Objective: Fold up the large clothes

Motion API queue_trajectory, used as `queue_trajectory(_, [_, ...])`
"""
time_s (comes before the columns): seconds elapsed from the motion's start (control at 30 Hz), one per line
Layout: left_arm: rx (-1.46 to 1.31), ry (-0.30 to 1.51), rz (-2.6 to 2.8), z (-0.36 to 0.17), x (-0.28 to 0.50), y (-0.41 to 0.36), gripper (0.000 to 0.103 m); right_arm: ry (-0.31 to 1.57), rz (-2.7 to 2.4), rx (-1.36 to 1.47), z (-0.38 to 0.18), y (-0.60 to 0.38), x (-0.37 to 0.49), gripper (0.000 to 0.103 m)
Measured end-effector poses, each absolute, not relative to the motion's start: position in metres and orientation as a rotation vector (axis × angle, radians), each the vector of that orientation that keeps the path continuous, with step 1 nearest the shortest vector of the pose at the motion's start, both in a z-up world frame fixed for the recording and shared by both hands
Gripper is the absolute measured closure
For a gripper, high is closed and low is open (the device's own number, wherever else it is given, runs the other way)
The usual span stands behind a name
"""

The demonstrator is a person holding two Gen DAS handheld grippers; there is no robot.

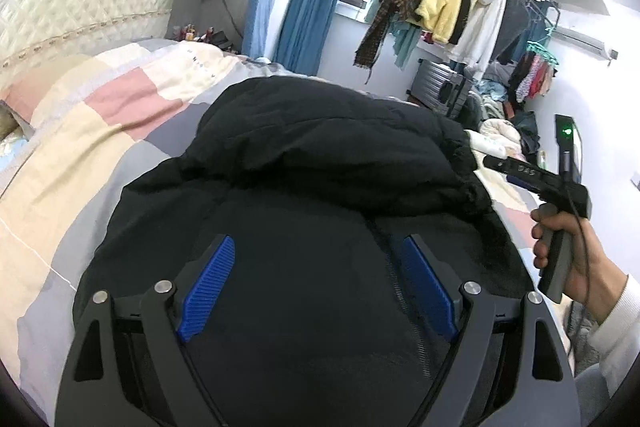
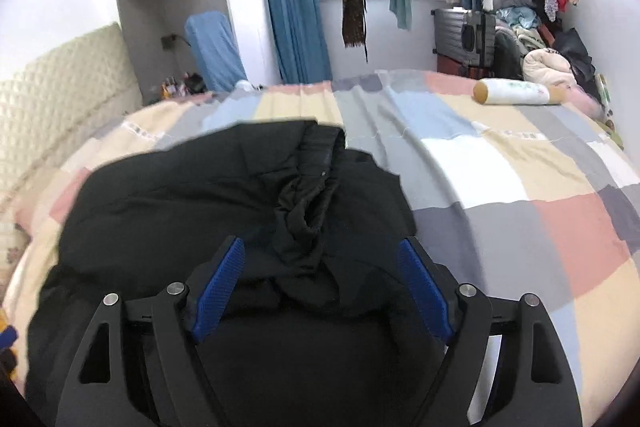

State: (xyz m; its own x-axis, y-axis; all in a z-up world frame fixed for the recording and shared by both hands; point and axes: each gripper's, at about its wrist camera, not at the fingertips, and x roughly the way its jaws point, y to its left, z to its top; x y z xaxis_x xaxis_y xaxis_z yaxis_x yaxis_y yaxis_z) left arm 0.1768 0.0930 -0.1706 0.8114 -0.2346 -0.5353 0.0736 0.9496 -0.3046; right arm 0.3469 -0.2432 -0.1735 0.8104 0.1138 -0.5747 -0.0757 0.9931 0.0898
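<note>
Both grippers' fingers wide, holding nothing, left gripper (image 1: 318,281) & right gripper (image 2: 320,285) over the near part of the black jacket (image 1: 328,163), bundled mid-bed on the patchwork quilt (image 2: 500,187), prob. readying another fold.

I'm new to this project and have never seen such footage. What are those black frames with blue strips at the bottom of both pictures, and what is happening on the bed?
There is no robot here: a person holds a hand-held gripper in each hand, each with a fisheye camera looking along its two fingers. One picture comes from the left gripper, the other from the right gripper. The blue strips are the fingers' pads. The left view also shows the person's right hand holding the other tool. A black padded jacket, partly folded, lies on a bed's patchwork cover; a cylindrical pillow lies further off. Both grippers are open and hold nothing.
</note>
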Motion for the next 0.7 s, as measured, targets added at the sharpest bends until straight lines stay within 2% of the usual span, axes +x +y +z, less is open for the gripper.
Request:
queue_trajectory(0.43, [-0.195,0.492,-0.189,-0.055,0.097,0.064,0.017,0.459,0.192,0.045,-0.053,-0.257,0.214,0.023])
queue_trajectory(0.7, [-0.229,0.568,-0.213,-0.038,0.064,0.085,0.017,0.505,0.272,0.069,-0.042,-0.277,0.158,0.023])
